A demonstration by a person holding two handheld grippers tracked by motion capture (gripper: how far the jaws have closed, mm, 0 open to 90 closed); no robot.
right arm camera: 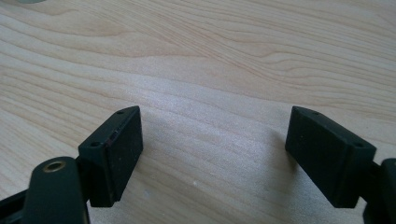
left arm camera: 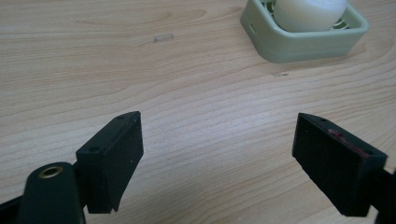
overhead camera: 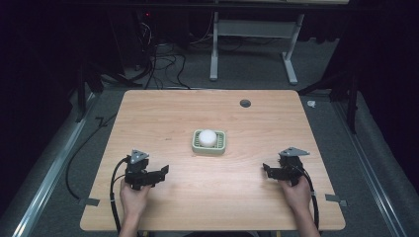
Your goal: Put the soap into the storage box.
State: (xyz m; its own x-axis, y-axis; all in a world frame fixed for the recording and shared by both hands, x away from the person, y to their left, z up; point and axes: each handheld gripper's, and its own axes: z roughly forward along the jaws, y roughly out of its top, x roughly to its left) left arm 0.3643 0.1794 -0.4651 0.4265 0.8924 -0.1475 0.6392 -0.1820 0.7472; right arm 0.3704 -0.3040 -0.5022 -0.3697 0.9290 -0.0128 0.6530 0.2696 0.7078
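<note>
At mid-desk I note a white ball seated in a green tray. My left gripper and right gripper rest near the front edge, well apart from it, fingers spread wide, empty.

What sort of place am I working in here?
Likely a lab or recording bay: a wooden table on grey carpet, dark curtains around, loose cables on the floor behind, and a bare desk frame beyond.

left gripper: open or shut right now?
Open. In the left gripper view, the left gripper has its two black jaws standing wide apart with bare wood of the table between them, nothing held.
</note>
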